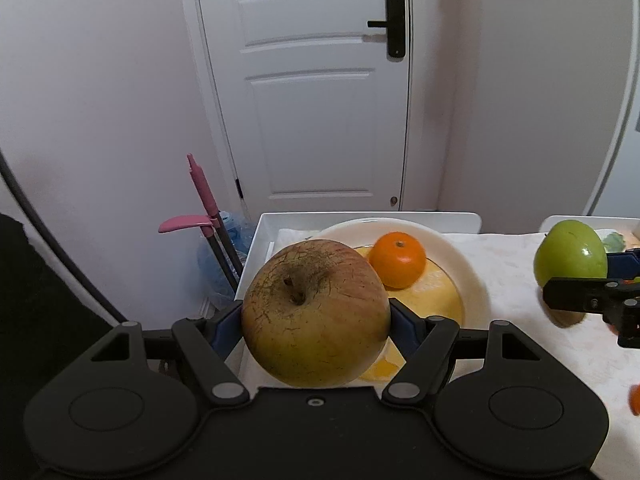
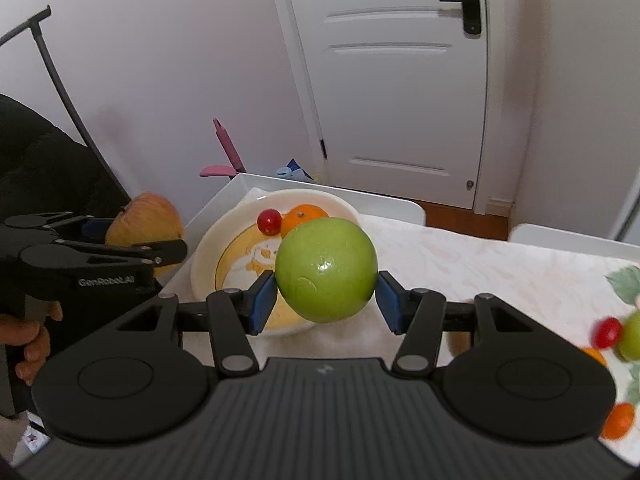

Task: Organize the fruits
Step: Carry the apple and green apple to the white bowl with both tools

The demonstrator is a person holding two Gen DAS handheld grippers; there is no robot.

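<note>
We carry a fruit in each gripper so both can go to the plate [image 1: 472, 276] at frame centre: the left gripper [image 1: 316, 320] has its jaws closed on the russet apple [image 1: 316, 312], the right gripper [image 2: 326, 296] clamps the green apple [image 2: 326, 270]. An orange [image 1: 397, 259] and cherry tomato [image 2: 269, 221] already sit there.

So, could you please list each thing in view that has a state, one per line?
Left gripper: shut on the yellow-red apple, held in the air.
Right gripper: shut on the green apple, held in the air.
Orange: resting in the plate.
Cherry tomato: resting in the plate.
Door: closed.
</note>
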